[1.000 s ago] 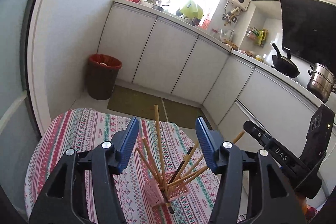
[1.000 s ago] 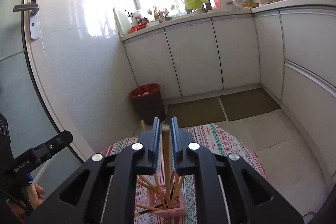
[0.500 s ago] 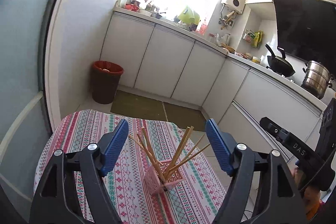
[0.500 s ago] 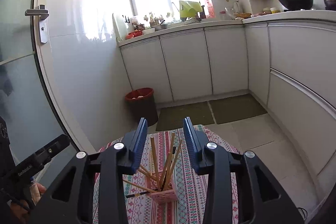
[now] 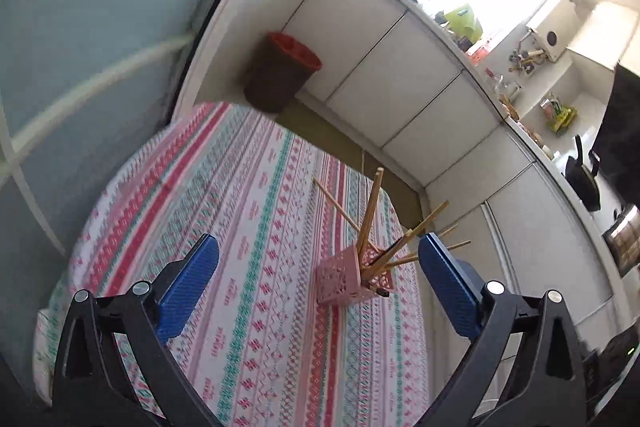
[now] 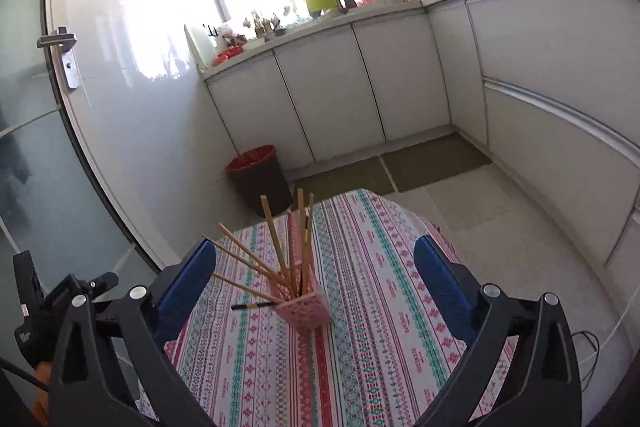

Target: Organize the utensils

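And there it was: the pink holder (image 6: pixel 307 313) stood upright on the table (image 6: pixel 372 355), well in from the near edge and closer to the far end, the one towards the red bin (image 6: pixel 258 179). The wooden chopsticks (image 6: pixel 280 255) fanned out of its top, some near upright, others leaning low to the left in the right wrist view, and one dark-tipped stick (image 6: pixel 252 305) lay almost level across the rim.

The right gripper (image 6: pixel 316 279) hung back from the holder, its blue pads (image 6: pixel 184 287) flung wide and opening, nothing pinched between them; the sticks only showed through the gap.

Over on the other side, the left gripper (image 5: pixel 320 287) was tilted hard, its jaws spread and opening too, no stick in its grip. From there the holder (image 5: pixel 344 281) sat near the table's right-hand edge (image 5: pixel 404 227), chopsticks (image 5: pixel 370 223) splaying towards the white cabinets (image 5: pixel 400 75).
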The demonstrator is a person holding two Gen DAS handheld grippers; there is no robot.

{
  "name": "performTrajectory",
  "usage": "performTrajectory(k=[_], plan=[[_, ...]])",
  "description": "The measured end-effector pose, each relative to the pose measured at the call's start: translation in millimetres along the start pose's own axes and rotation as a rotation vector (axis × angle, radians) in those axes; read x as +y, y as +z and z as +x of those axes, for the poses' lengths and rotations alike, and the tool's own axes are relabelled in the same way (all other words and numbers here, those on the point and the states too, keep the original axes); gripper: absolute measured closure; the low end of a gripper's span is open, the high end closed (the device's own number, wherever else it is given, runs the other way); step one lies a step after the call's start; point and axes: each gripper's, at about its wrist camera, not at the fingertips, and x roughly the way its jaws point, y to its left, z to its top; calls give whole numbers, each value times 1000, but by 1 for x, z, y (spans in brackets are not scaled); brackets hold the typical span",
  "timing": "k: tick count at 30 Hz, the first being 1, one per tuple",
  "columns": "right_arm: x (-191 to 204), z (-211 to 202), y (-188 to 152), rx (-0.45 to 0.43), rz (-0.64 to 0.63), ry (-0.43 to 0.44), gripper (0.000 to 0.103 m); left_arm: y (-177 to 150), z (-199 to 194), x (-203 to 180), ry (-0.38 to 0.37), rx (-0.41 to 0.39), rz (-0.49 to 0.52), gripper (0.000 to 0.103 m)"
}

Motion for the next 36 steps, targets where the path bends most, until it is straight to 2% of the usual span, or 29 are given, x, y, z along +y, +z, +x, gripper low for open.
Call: performTrajectory(k=[3, 5, 12, 16, 20, 22, 24, 26, 28, 29, 31, 33, 36], plan=[[-28, 19, -22, 120, 76, -8, 7, 12, 43, 21, -52, 167, -127, 7], [-50, 30, -35, 178, 142, -19, 7, 21, 74, 29, -70, 235, -179, 7], [-117, 69, -67, 271, 299, -134, 7, 43, 193, 66, -75, 439, -395, 8], [-143, 87, -82, 297, 375, -161, 7, 53, 260, 85, -158, 537, -534, 8], [-153, 97, -81, 286, 433, -125, 7, 56, 323, 77, -318, 666, -592, 8], [-152, 102, -81, 286, 425, -136, 7, 57, 348, 69, -327, 716, -563, 9], [-154, 109, -85, 307, 438, -133, 7, 61, 366, 62, -340, 725, -524, 10], [-158, 118, -91, 342, 470, -126, 7, 65, 381, 56, -365, 722, -493, 17], [-161, 128, -98, 379, 508, -115, 7, 69, 393, 50, -389, 734, -456, 44], [-162, 132, -101, 396, 518, -116, 7, 69, 399, 47, -398, 742, -435, 50], [-163, 138, -106, 425, 524, -125, 7, 68, 407, 40, -385, 744, -388, 69], [-162, 139, -107, 436, 516, -139, 7, 69, 411, 34, -389, 727, -341, 83], [-160, 139, -106, 438, 502, -152, 7, 75, 401, 21, -414, 684, -239, 93]])
